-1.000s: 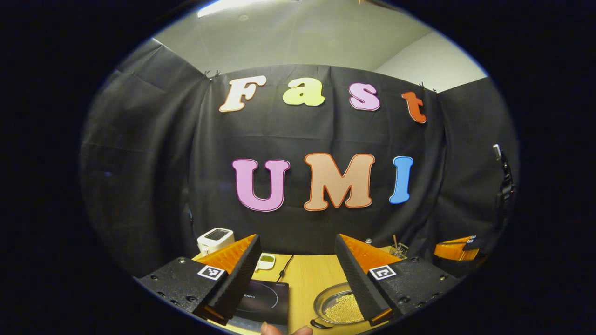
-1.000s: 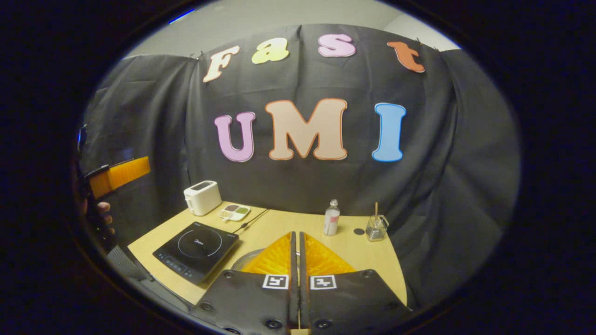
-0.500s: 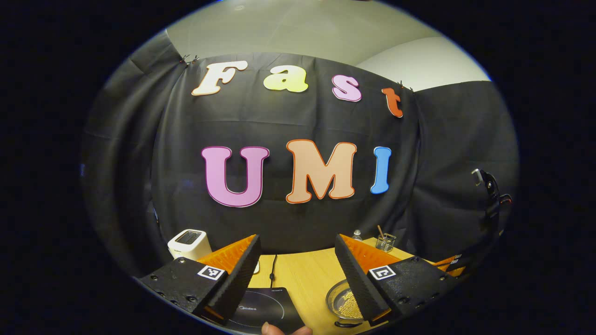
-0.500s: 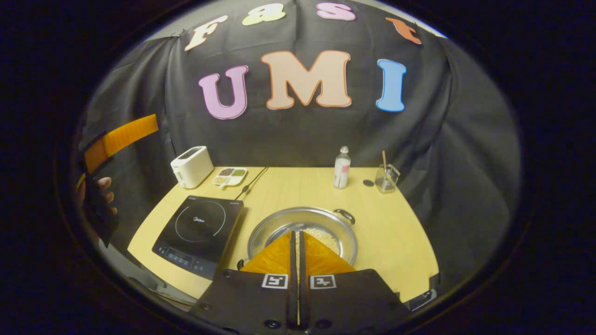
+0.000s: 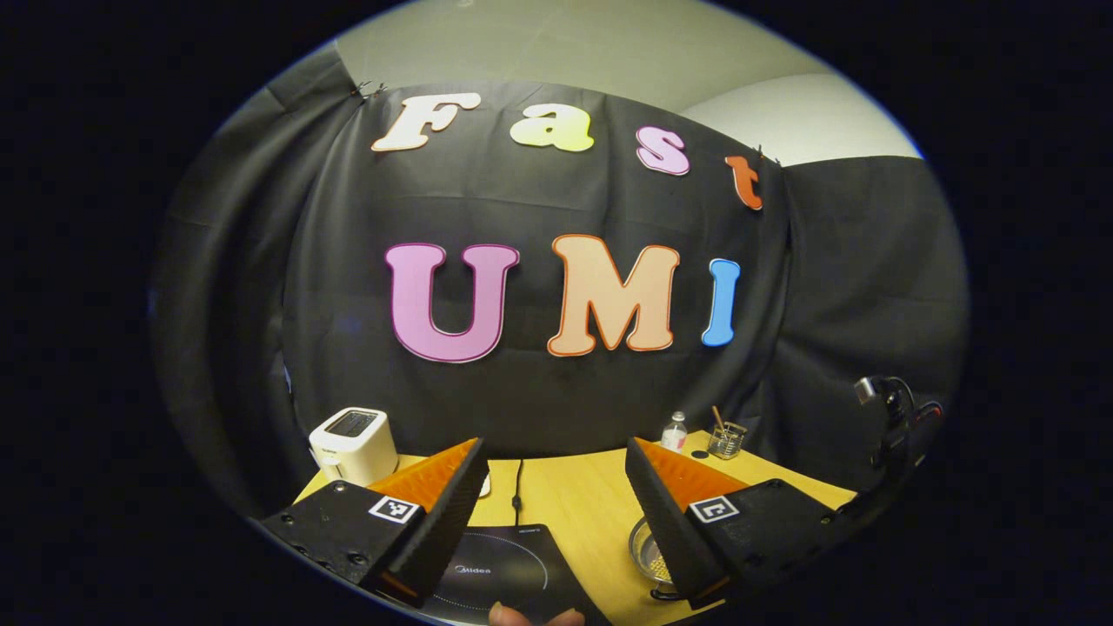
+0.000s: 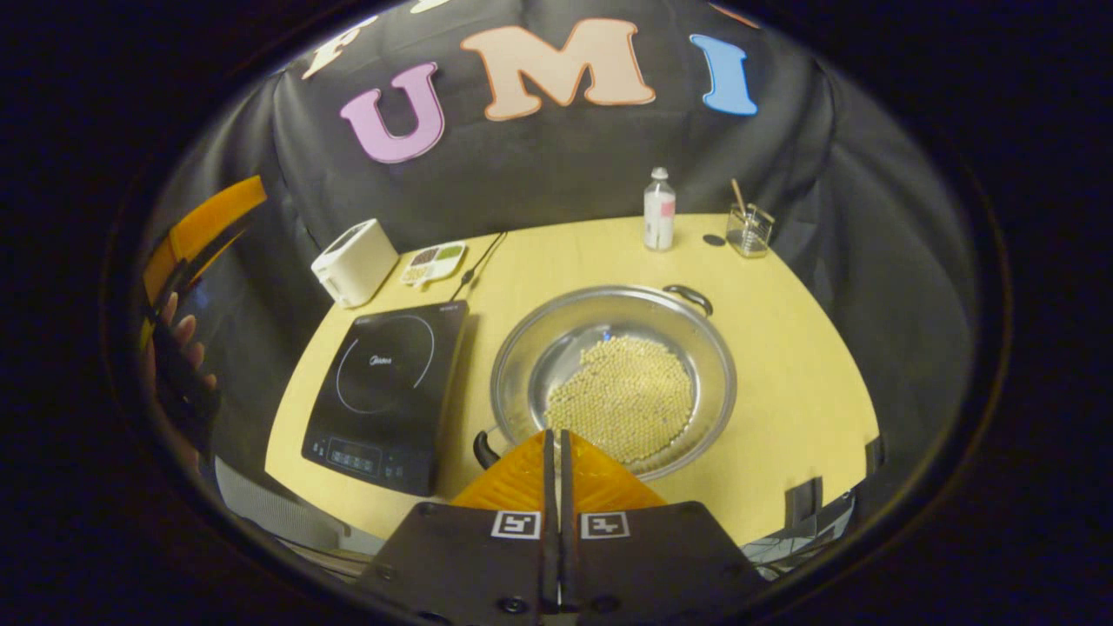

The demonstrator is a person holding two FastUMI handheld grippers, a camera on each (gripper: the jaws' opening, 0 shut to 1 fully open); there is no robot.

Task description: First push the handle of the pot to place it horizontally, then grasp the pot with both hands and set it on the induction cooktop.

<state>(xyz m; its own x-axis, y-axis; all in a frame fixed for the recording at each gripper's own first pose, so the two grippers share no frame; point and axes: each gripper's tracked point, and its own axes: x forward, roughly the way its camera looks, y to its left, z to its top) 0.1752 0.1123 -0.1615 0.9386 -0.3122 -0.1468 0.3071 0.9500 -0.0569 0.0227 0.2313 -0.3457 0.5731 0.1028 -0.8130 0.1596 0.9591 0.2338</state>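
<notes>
Yellow table (image 6: 783, 365), steel pot (image 6: 613, 378) — pale beans inside, black handles

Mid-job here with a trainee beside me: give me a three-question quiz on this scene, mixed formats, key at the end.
1. True or false: the pot already sits on the induction cooktop.
2. The right gripper is: A open, B shut on a pot handle, C shut on nothing.
3. Fill in: the white appliance behind the cooktop is a ____.

Key: 1 false; it stands on the table beside it. 2 C. 3 toaster.
</notes>
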